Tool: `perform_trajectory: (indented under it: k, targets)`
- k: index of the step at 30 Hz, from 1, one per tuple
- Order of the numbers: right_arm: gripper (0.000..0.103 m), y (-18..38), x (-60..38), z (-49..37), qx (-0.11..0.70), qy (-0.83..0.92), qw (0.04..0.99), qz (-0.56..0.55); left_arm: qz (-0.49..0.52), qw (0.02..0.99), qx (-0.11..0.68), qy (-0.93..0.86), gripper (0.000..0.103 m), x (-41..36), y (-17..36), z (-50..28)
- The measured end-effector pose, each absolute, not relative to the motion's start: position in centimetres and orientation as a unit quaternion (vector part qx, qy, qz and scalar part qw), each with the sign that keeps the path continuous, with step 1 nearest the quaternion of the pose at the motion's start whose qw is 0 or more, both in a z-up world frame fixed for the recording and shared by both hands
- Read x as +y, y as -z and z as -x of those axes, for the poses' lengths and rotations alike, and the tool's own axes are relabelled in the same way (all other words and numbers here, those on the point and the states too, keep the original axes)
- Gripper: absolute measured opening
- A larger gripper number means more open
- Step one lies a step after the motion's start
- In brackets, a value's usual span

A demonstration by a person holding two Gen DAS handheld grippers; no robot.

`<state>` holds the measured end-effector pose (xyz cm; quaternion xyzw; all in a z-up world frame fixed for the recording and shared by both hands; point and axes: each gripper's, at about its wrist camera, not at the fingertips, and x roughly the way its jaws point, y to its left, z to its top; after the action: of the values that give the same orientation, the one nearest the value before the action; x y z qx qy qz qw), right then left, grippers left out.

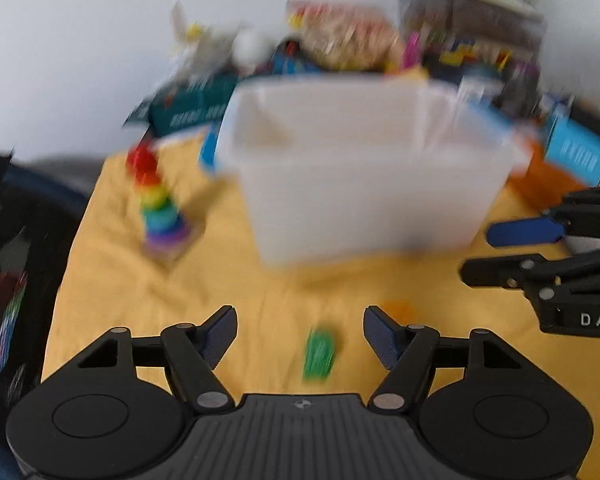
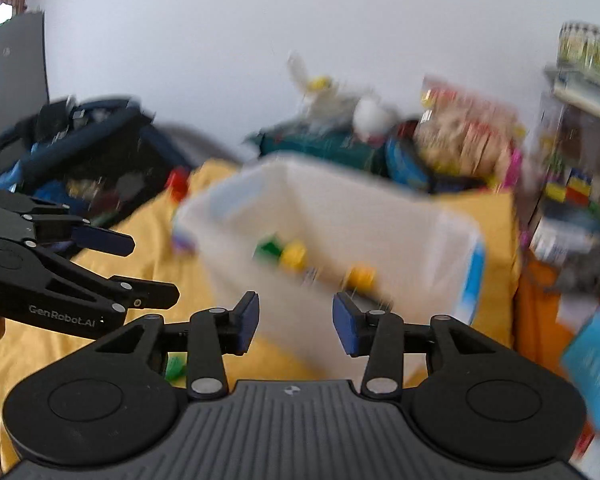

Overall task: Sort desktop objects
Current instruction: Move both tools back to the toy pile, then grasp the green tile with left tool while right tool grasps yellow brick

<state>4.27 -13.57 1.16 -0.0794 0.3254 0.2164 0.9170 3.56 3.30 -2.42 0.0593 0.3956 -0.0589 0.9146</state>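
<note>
**Blur and a crowded counter put the next pick at risk**

Both views are smeared, so fine position cannot be read. The left tool (image 1: 300, 334) hangs over the yellow cloth (image 1: 140, 300) with its pads spread wide and nothing between them; a green block (image 1: 319, 354) lies on the cloth in the gap, low in the frame's centre. The right tool (image 2: 296, 322) is likewise wide apart and empty, pointed at the translucent bin (image 2: 340, 232), where a green piece (image 2: 269, 249) and two yellow pieces (image 2: 294, 255) lie inside.

The likeliest fault is a mistimed closing on the green block: coming down at this speed, a pad could strike the block's edge and knock it away, or pinch the loose cloth with it. A faint orange object (image 1: 398, 306) lies near the right pad and might be swept along. The rainbow stacking toy (image 1: 160, 208), at left of centre, looks easy to topple. The two tools sit close together, so they could collide beside the bin.
</note>
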Motion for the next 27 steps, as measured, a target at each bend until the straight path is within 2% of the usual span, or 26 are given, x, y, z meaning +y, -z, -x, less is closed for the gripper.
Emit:
perform_trajectory:
  k: [3, 6, 15, 18, 20, 21, 22, 24, 27]
  targets:
    - [0.037, 2.6, -12.6, -3.7, 0.375, -0.221, 0.896, 0.085, -0.059, 0.909, 0.41, 0.041, 0.072, 3.7, 4.6, -2.1]
    - [0.032, 4.2, -11.1, -3.3, 0.379, -0.244, 0.885, 0.12, -0.055, 0.906, 0.418, 0.044, 0.072, 4.3, 5.5, -1.0]
    - [0.031, 7.0, -7.2, -4.6, 0.374, -0.271, 0.864, 0.2, -0.07, 0.906, 0.413, 0.065, 0.072, 4.1, 5.4, -0.8]
    - [0.039, 8.0, -7.2, -5.1, 0.365, -0.25, 0.869, 0.222, -0.083, 0.902, 0.414, 0.089, 0.072, 3.4, 5.3, -1.5]
    - [0.036, 8.3, -7.7, -5.9, 0.373, -0.237, 0.87, 0.22, -0.095, 0.901, 0.41, 0.102, 0.072, 2.6, 5.3, -2.1]
    - [0.027, 8.4, -8.2, -6.2, 0.378, -0.226, 0.873, 0.212, -0.102, 0.901, 0.408, 0.108, 0.072, 2.2, 5.5, -2.5]
    - [0.026, 8.1, -8.8, -6.4, 0.384, -0.221, 0.875, 0.197, -0.11, 0.9, 0.406, 0.113, 0.07, 1.8, 5.7, -2.9]
    - [0.026, 7.5, -10.2, -6.3, 0.395, -0.216, 0.879, 0.156, -0.123, 0.897, 0.408, 0.12, 0.057, 1.1, 6.3, -3.8]
    - [0.026, 7.0, -12.2, -5.3, 0.418, -0.212, 0.877, 0.111, -0.14, 0.887, 0.422, 0.126, 0.044, 0.4, 7.5, -5.2]
